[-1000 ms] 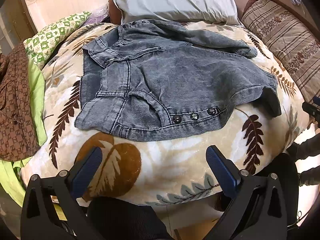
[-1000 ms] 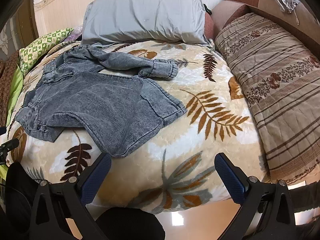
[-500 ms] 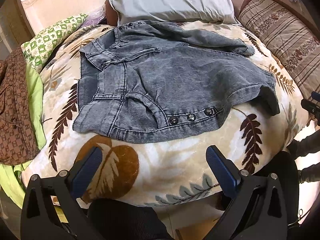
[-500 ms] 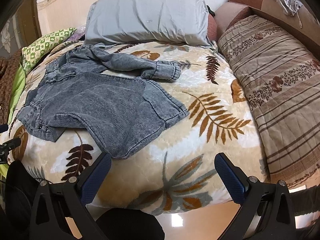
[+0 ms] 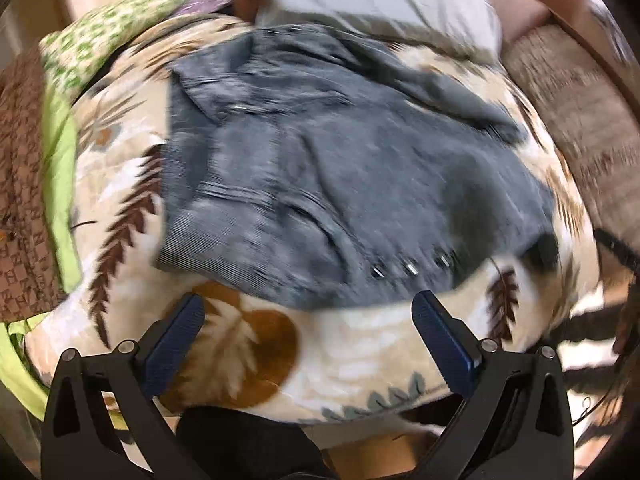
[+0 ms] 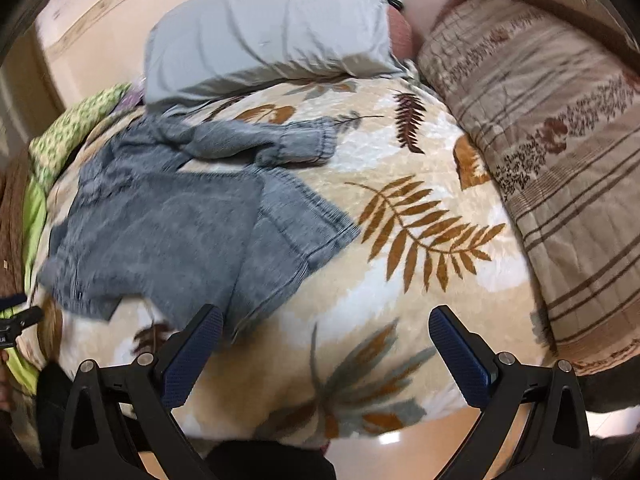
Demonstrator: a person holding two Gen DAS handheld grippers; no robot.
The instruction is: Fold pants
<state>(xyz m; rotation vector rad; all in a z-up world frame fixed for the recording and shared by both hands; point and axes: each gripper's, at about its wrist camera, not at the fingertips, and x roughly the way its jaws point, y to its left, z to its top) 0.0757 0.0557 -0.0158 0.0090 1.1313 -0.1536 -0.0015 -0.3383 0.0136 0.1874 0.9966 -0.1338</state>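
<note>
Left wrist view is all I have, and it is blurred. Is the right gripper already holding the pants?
Observer: No. The right gripper is open and empty, above the blanket near the bed edge.
Operator: Where is the nearest edge of the pants for it?
Observer: The pants have one hem lying just beyond its left finger.
Operator: And the other leg?
Observer: Its cuff lies farther back on the blanket, short of the grey pillow.
</note>
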